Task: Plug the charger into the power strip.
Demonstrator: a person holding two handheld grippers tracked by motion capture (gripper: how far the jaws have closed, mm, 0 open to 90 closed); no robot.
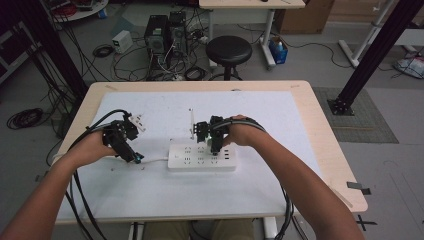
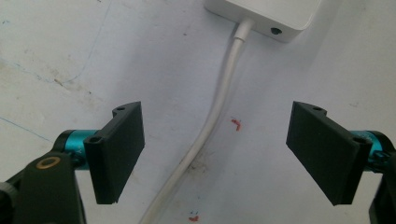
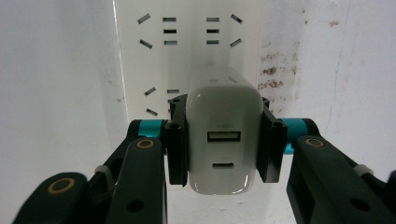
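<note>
A white power strip (image 1: 202,156) lies on the white mat, its sockets (image 3: 189,32) facing up. My right gripper (image 1: 216,148) is shut on a white USB charger (image 3: 223,135), which stands over the strip's sockets; I cannot tell whether its prongs are in. My left gripper (image 1: 135,158) hovers open to the left of the strip, over its white cord (image 2: 219,100). The cord runs between the open pads (image 2: 119,149) without touching them. The strip's end (image 2: 268,14) shows at the top of the left gripper view.
A white plug (image 1: 137,121) lies behind my left hand, and a thin white stick (image 1: 191,122) stands behind the strip. The mat (image 1: 280,130) covers a wooden table (image 1: 330,165). Beyond the table are a black stool (image 1: 229,51) and floor cables.
</note>
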